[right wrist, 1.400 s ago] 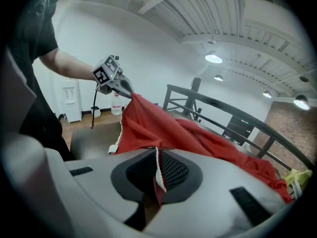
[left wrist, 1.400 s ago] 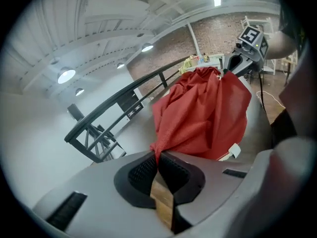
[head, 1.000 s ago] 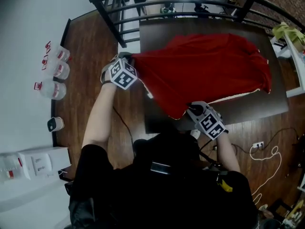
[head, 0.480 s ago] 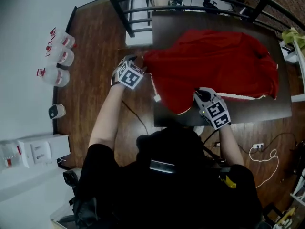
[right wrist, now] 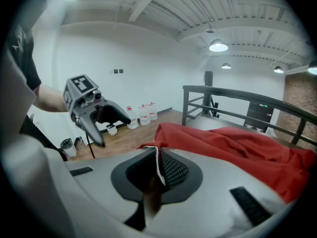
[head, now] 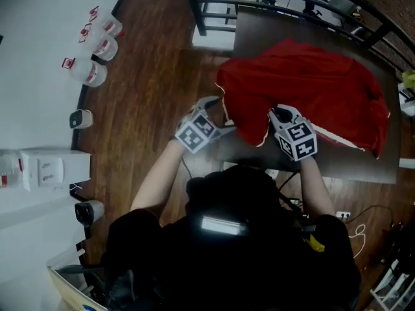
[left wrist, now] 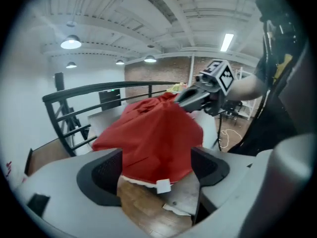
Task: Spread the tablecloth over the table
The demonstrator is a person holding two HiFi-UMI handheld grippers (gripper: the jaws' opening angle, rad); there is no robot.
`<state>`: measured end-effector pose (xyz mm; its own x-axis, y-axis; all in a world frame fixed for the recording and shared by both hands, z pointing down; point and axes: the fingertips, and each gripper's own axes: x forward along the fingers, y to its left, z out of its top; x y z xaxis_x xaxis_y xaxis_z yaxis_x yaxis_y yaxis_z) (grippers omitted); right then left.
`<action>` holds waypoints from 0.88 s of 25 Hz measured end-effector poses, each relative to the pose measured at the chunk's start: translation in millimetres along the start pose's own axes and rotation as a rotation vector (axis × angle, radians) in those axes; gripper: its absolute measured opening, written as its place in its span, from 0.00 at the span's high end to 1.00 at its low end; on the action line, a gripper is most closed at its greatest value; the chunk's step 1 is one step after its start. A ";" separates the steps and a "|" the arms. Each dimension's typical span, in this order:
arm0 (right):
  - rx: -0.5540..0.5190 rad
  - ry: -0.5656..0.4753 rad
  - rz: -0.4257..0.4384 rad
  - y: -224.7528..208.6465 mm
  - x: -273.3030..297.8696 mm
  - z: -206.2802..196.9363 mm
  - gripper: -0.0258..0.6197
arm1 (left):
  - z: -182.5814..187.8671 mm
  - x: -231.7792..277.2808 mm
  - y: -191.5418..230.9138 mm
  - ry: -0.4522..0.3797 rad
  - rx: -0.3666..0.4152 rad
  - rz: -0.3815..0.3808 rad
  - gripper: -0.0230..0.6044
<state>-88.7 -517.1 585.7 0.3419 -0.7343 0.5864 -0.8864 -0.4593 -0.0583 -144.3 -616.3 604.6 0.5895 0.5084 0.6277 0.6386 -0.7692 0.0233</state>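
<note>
The red tablecloth (head: 311,83) lies bunched on the dark table (head: 337,167), with one corner drooping over the near left edge. My right gripper (head: 280,116) is shut on its white-trimmed hem (right wrist: 157,157) at the near side. My left gripper (head: 217,116) is at the table's near left corner; its jaws have just been opening. In the left gripper view the hanging cloth corner (left wrist: 153,133) with a white tag shows between the wide jaws, and the pads do not press on it. The right gripper (left wrist: 198,95) shows beyond it.
A black railing (head: 272,5) runs along the table's far side. Three water bottles (head: 94,44) and a white box (head: 48,170) stand by the wall at the left. Cables (head: 363,212) lie on the wooden floor at the right.
The left gripper has let go of the cloth's left edge, opened, and moved toward me and toward the right gripper. The right gripper has drifted with the hem in its grip.
</note>
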 end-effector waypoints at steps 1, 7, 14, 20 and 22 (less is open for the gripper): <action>-0.010 -0.002 0.018 5.7 4.1 3.3 0.94 | 3.8 9.9 -23.8 -0.005 0.012 -0.036 0.27; -0.034 -0.005 0.035 15.4 18.0 16.9 0.94 | 20.7 59.2 -71.1 0.012 -0.068 -0.024 0.27; 0.041 -0.031 0.124 5.2 -1.0 25.9 0.94 | 5.1 85.0 -58.2 0.126 -0.091 0.195 0.68; -0.098 -0.009 0.273 16.8 -25.2 12.0 0.84 | 0.9 44.9 -3.1 0.147 -0.024 0.402 0.96; -0.157 0.005 0.282 18.6 -32.6 -0.6 0.72 | 10.9 24.5 17.9 0.140 -0.004 0.444 0.96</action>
<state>-116.6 -501.4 566.0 0.0748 -0.8191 0.5687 -0.9834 -0.1550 -0.0939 -113.0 -613.4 611.9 0.7328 0.0724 0.6765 0.3372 -0.9022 -0.2688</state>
